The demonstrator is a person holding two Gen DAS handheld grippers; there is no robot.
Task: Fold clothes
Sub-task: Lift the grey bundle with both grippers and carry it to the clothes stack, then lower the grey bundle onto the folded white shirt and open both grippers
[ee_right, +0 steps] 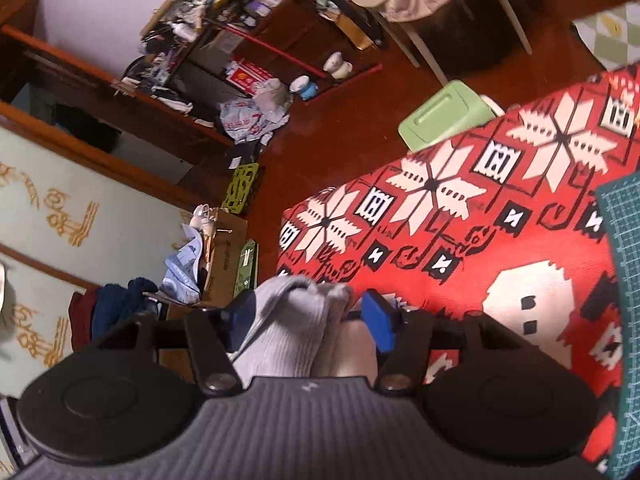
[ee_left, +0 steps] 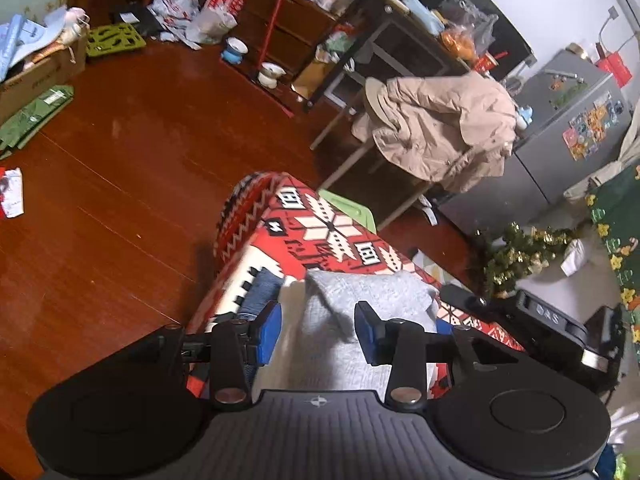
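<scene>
Left gripper [ee_left: 318, 330] parted over grey garment [ee_left: 360, 292], lower part hidden

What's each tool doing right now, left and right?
Left tool: open, grey garment between the pads, not gripped.
Right tool: open, grey garment loose between the pads.

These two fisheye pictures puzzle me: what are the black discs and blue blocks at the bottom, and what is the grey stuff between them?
Each picture comes from a camera on a hand-held pincer that a person carries, one per hand; there is no robot arm. The blue blocks are finger pads. The left view shows the left gripper, jaws apart, over a grey garment lying on a red patterned cloth. The right view shows the right gripper, also open, with grey ribbed fabric bunched between its pads; the right pad stands clear of it. Neither is clamped on the fabric.
</scene>
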